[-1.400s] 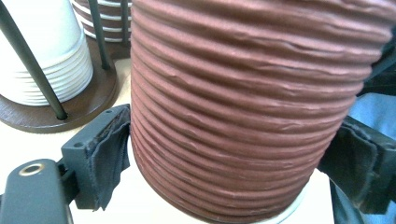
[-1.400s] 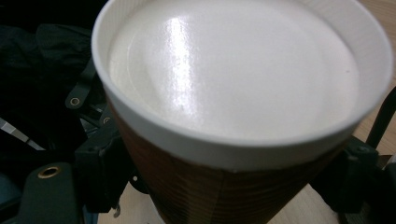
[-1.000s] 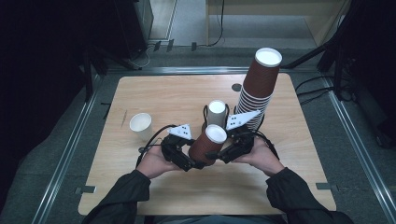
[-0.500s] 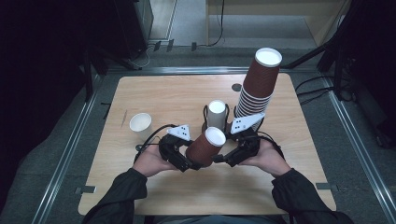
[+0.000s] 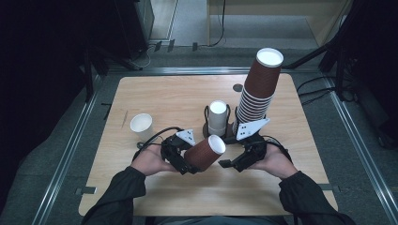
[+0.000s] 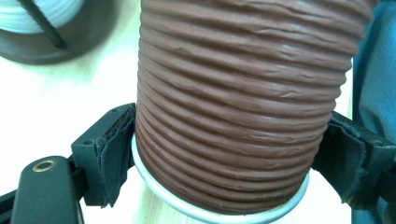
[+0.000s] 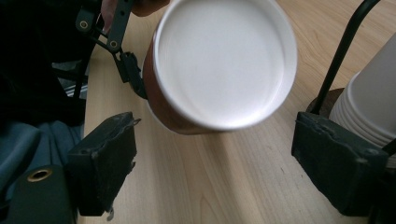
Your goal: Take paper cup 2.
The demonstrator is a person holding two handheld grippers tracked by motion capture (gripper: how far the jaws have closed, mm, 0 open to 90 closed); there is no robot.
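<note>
While the left gripper point(image 5: 187, 161) clamps the brown ribbed cup point(image 5: 204, 152) near its base, tilted toward the right gripper point(image 5: 230, 163), whose jaws stand wide and empty just short of its rim, the paper wall looks light and crushable; grip low. Behind: white cups point(image 5: 218, 117) in a wire holder, a tall brown stack point(image 5: 258, 89).

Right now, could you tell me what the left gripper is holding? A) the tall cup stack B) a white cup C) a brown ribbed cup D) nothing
C: the left gripper has its jaws pressed on either side of the brown ribbed cup, tilted above the table.
</note>
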